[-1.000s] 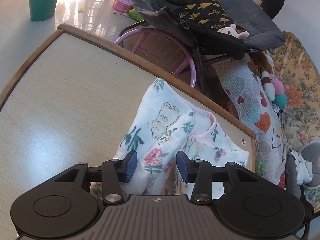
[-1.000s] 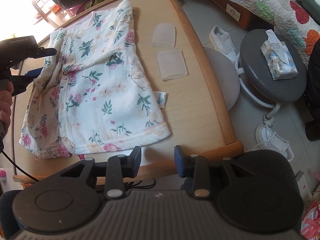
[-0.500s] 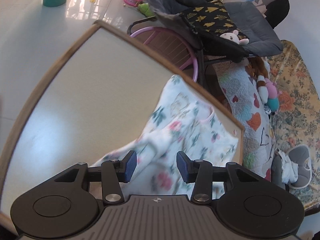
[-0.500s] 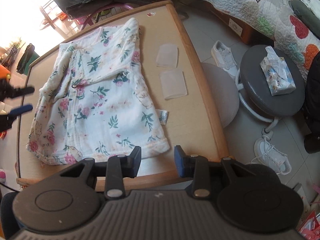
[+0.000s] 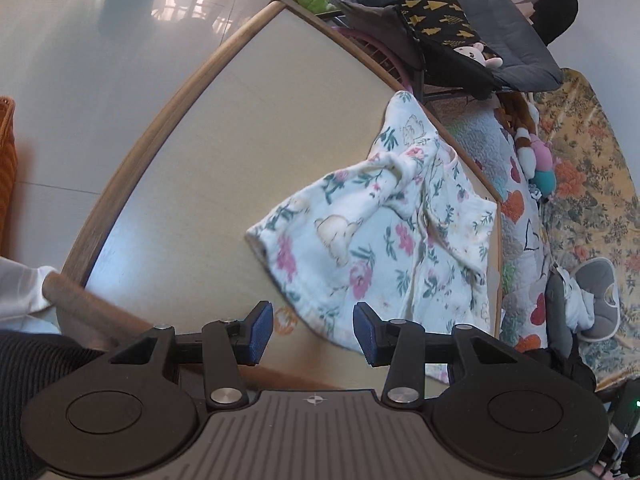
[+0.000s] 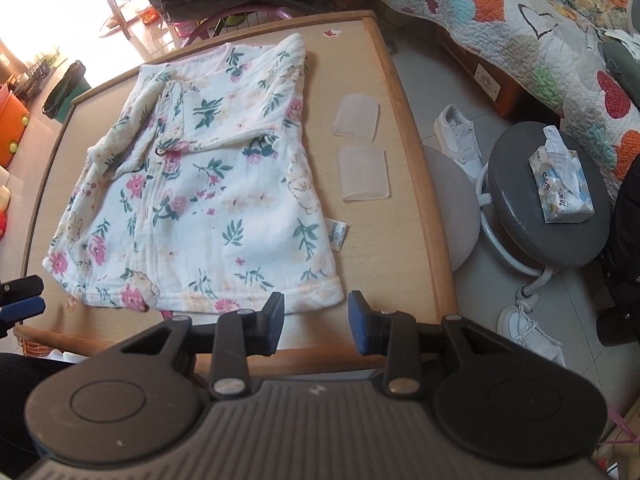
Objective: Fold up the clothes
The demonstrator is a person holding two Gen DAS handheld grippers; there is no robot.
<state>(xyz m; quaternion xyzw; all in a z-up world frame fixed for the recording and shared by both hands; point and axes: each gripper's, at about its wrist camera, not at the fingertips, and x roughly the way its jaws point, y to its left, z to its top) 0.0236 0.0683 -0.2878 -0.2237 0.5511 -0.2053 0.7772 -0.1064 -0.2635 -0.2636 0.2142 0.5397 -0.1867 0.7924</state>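
A white floral baby garment lies flat on the wooden table, both sleeves folded in over its chest, hem toward me. In the left wrist view the same garment lies to the right, its hem corner near my fingers. My left gripper is open, hovering over the table's near-left corner with nothing between its pads; its blue fingertips show at the left edge of the right wrist view. My right gripper is open above the front edge, just short of the hem.
Two translucent pads lie right of the garment. A grey stool carries a tissue pack; white shoes lie on the floor. A quilted bed is at the right, a dark stroller behind the table.
My left gripper has let go of the left sleeve, which now lies folded on the garment, and has drawn back toward the table's near-left corner. The right gripper stayed over the front edge.
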